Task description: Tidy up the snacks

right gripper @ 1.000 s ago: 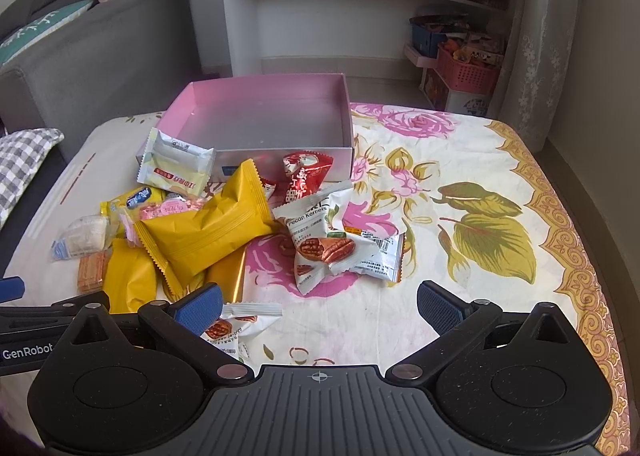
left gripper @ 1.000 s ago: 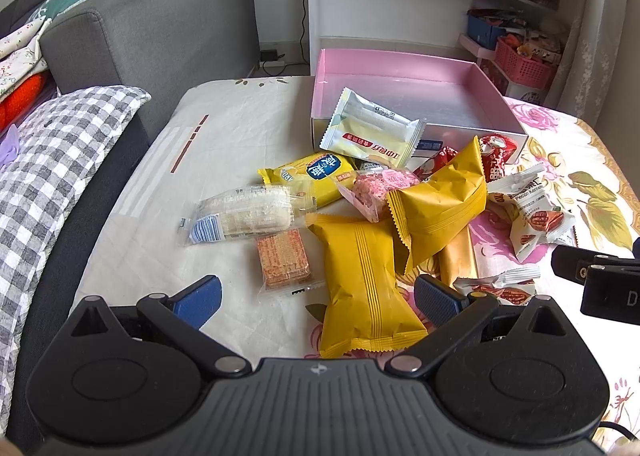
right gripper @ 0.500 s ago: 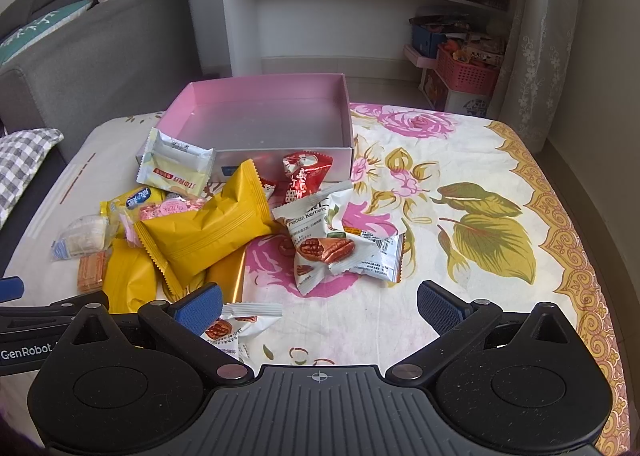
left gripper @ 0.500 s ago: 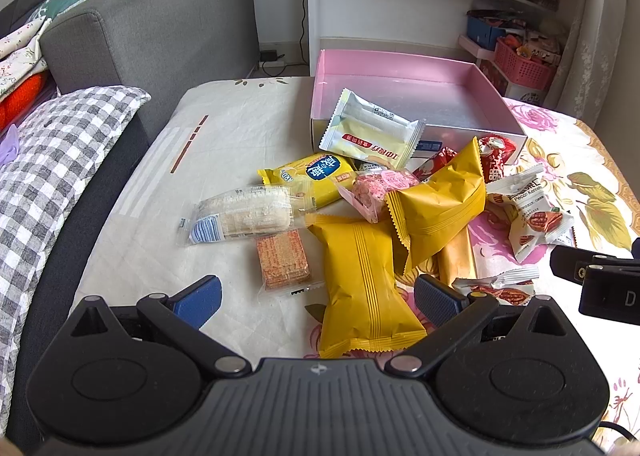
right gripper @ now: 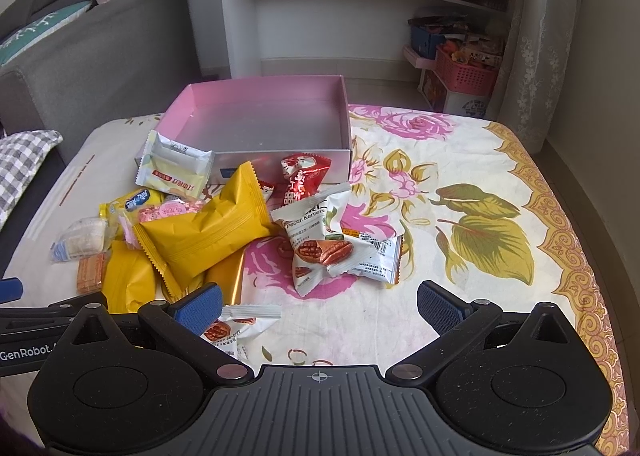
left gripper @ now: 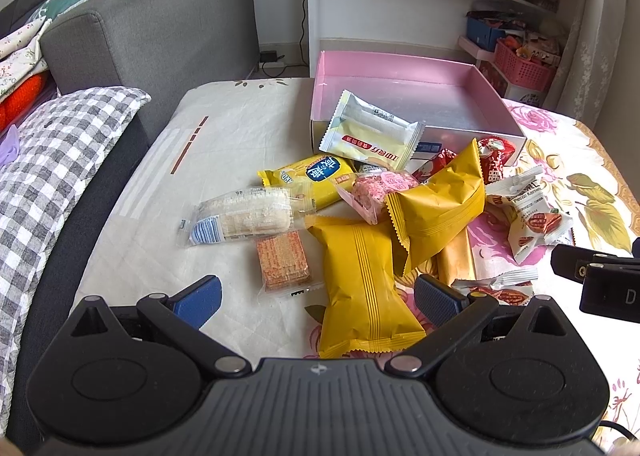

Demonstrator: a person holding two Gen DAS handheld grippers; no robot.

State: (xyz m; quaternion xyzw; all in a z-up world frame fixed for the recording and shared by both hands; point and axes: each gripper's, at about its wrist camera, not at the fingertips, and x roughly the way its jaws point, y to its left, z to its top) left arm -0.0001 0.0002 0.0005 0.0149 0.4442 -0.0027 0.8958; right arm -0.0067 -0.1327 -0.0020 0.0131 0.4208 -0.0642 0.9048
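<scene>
A pile of snack packets lies on the bed in front of an empty pink box (left gripper: 404, 75) (right gripper: 264, 95). A yellow packet (left gripper: 364, 284) lies between the fingers of my open, empty left gripper (left gripper: 318, 298). A second yellow packet (left gripper: 436, 203) (right gripper: 208, 228), a clear rice-cracker pack (left gripper: 240, 215), an orange wafer pack (left gripper: 282, 260) and a white and yellow packet (left gripper: 372, 131) leaning on the box lie beyond it. My right gripper (right gripper: 320, 302) is open and empty, just short of the pecan packets (right gripper: 332, 244).
A grey sofa (left gripper: 160, 27) and a checked pillow (left gripper: 52, 159) are to the left. A white shelf unit (right gripper: 360, 3) stands behind the box. The floral sheet (right gripper: 480, 223) spreads to the right. My right gripper shows at the left wrist view's right edge (left gripper: 600, 276).
</scene>
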